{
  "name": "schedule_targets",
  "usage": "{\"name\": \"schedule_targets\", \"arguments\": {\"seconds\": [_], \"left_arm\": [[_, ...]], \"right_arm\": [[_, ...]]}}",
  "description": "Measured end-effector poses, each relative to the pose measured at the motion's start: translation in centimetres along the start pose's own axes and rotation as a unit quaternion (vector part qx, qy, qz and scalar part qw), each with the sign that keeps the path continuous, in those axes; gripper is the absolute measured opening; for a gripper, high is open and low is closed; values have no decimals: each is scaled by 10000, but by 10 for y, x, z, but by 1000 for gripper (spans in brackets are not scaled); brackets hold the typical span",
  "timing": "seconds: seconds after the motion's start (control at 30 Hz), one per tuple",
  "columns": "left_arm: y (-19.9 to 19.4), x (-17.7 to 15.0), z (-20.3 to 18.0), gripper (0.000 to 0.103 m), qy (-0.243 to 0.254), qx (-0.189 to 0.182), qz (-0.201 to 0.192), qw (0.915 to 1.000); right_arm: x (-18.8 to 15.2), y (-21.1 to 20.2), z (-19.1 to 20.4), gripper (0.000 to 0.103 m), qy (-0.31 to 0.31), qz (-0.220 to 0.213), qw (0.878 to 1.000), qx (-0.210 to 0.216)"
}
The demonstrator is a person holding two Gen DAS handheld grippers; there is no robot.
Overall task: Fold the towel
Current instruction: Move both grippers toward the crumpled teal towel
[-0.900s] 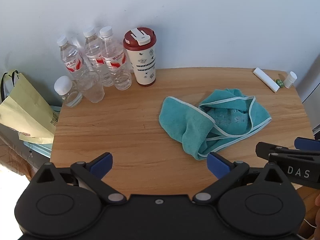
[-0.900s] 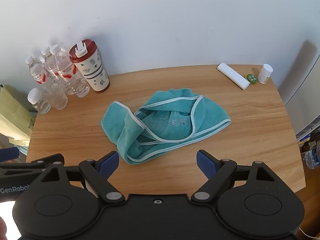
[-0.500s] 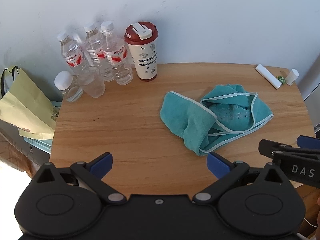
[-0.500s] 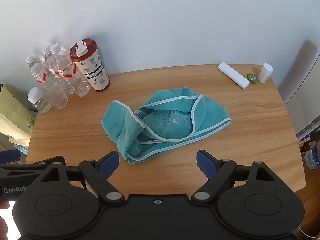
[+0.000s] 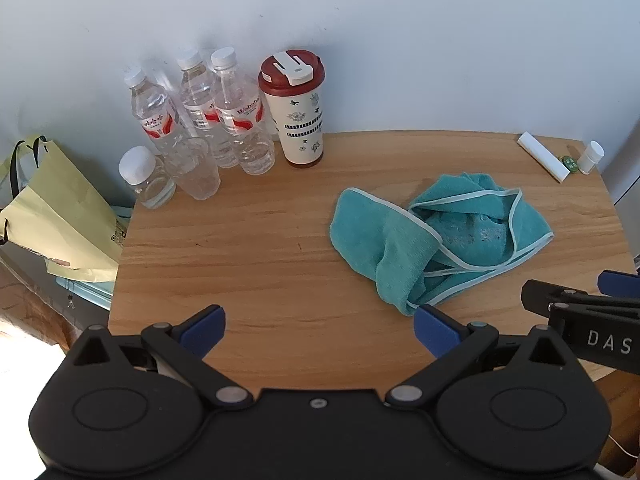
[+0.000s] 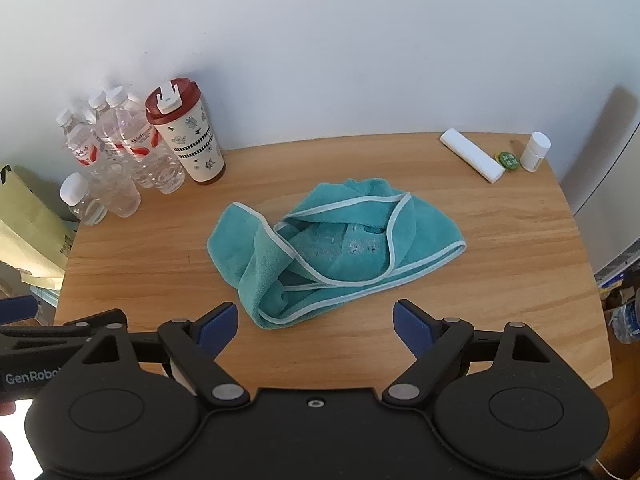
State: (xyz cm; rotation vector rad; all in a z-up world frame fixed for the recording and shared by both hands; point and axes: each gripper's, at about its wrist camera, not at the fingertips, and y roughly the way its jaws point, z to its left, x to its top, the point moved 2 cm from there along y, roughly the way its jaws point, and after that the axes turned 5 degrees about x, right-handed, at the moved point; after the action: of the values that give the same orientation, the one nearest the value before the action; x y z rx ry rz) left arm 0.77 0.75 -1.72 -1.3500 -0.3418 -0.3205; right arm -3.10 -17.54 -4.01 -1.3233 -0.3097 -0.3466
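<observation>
Item 1, lower frame: my left tool (image 5: 318,326), jaws spread wide, empty, above the near edge of the counter (image 5: 248,256).

Item 2, lower frame of the right view: my right tool (image 6: 316,322), likewise spread wide and empty, just short of the cloth.

Item 3, centre of the right view, right of centre in the left view: towel (image 6: 332,248), teal with pale edging, crumpled in a loose heap, hems looping over one another, resting on the counter.

Handling note, my judgement: find two corners along one pale hem, one per tool, pinch only a single layer, lift and spread flat before any fold.

Item 4, upper left: tumbler (image 6: 186,132) with red lid, beside water bottles (image 6: 120,148).

Item 5, upper right: white roll (image 6: 472,155), small white bottle (image 6: 535,151). Well apart from the towel.
</observation>
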Motion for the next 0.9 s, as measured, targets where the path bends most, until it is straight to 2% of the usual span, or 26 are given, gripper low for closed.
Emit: {"name": "schedule_targets", "arguments": {"seconds": [0.4, 0.9], "left_arm": [[3, 1, 5, 102, -125, 102, 24, 9999], [18, 4, -2, 102, 115, -32, 206, 9997]], "right_arm": [[1, 13, 7, 89, -2, 219, 9997, 72], [1, 22, 4, 89, 258, 296, 9992, 93]]}}
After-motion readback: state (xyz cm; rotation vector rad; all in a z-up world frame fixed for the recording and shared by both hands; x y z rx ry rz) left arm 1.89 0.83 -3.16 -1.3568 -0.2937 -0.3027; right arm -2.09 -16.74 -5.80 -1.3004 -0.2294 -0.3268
